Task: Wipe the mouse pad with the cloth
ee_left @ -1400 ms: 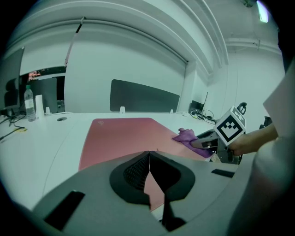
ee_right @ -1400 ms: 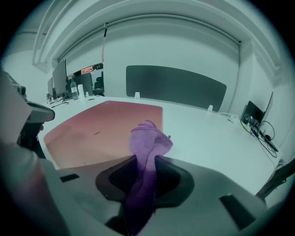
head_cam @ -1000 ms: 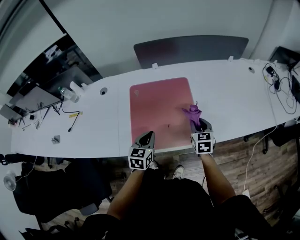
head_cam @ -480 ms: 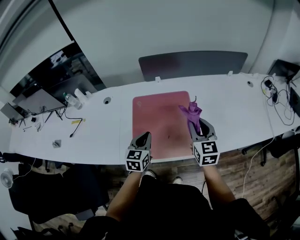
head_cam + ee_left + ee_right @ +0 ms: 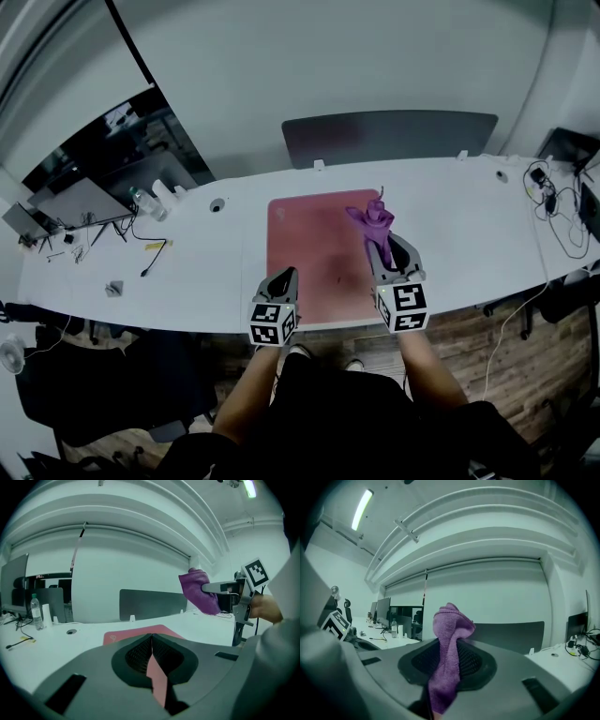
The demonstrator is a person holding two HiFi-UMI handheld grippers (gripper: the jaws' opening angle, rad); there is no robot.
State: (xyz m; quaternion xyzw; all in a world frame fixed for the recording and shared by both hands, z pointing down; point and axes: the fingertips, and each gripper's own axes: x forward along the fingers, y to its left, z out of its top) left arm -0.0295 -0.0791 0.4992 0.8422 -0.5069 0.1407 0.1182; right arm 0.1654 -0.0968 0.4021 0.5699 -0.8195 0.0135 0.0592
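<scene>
Grips the purple cloth [image 5: 372,218] clamped in the right gripper [image 5: 381,246], bunched end poking past the jaws, raised in the air over the right half of the pink mouse pad [image 5: 309,248]; probably carried high to avoid dragging it before a first stroke. Holds the left gripper [image 5: 285,277] pressed together on nothing, low by the pad's near-left corner, likely parked clear of the wiping path. Finds the pad flat at mid-desk [image 5: 187,272], untouched by cloth.
</scene>
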